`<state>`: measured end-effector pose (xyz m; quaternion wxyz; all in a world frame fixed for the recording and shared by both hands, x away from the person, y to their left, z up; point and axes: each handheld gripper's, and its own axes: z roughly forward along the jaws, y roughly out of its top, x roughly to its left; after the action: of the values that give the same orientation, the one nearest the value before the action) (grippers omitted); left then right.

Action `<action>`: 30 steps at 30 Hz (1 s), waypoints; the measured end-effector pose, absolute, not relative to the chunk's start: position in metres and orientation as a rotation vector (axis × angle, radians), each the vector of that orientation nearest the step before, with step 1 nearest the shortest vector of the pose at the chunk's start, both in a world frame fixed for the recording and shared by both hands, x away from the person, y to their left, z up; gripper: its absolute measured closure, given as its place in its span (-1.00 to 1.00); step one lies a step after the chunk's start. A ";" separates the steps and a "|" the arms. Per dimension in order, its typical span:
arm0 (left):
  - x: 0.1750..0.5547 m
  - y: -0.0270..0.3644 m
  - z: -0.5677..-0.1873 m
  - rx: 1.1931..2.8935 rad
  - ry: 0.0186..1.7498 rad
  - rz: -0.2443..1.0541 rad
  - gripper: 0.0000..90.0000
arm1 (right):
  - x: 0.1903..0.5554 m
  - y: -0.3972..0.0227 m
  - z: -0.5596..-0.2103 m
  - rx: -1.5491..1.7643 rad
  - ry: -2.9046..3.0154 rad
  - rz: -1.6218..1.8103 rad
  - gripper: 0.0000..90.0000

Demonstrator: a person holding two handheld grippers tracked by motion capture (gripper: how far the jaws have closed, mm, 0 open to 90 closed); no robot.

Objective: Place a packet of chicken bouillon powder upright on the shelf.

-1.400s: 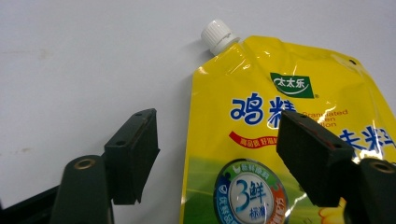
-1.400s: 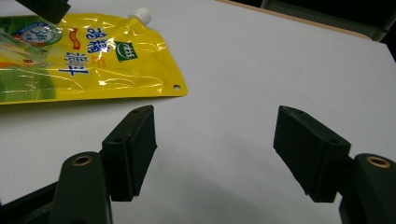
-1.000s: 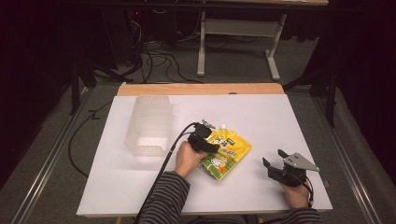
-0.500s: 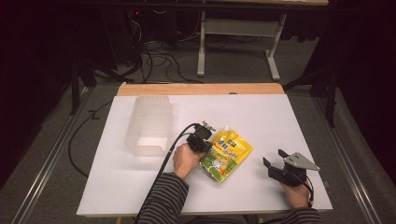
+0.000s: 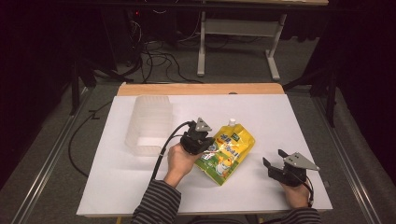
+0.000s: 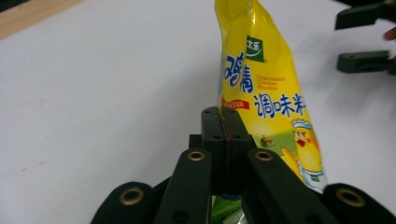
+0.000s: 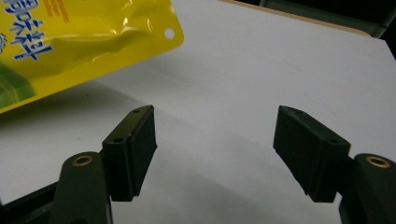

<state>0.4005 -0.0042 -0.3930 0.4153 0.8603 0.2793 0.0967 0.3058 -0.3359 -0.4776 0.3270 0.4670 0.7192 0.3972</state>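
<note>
White tabletop (image 5: 140, 186) bearing a clear plastic bin (image 5: 148, 125) at left; beside it, the yellow seasoning pouch (image 5: 227, 151), tilted off the surface. Left gripper (image 6: 223, 122) clamped together on the pouch's edge; right gripper (image 7: 215, 149) with jaws apart, holding nothing. Risk: the thin edge grip may let the slick, sagging pouch slip free.

Laboratory or recording workspace: a white-covered table (image 5: 140, 186) on grey carpet, cables (image 5: 154, 56) trailing on the floor beyond the table, an adjustable desk frame (image 5: 238, 32) behind it, dark surroundings.
</note>
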 end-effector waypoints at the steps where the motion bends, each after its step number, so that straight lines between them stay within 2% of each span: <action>1: 0.397 -0.002 -0.389 2.150 0.697 0.245 1.00 | 0.306 -0.336 -0.477 1.231 1.885 1.038 -0.32; 6: 0.385 0.009 -0.374 2.098 0.673 0.284 1.00 | 0.307 -0.336 -0.478 1.229 1.898 1.037 -0.32; 7: 0.381 0.013 -0.370 2.081 0.671 0.327 1.00 | 0.307 -0.336 -0.478 1.231 1.898 1.035 -0.32; 30: 0.378 0.047 -0.347 1.956 0.702 0.365 1.00 | 0.305 -0.336 -0.477 1.210 1.888 1.047 -0.33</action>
<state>0.3776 0.0472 -0.3472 0.4931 0.8065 0.2895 0.1505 0.3049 -0.3361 -0.4774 0.3272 0.4619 0.7209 0.3998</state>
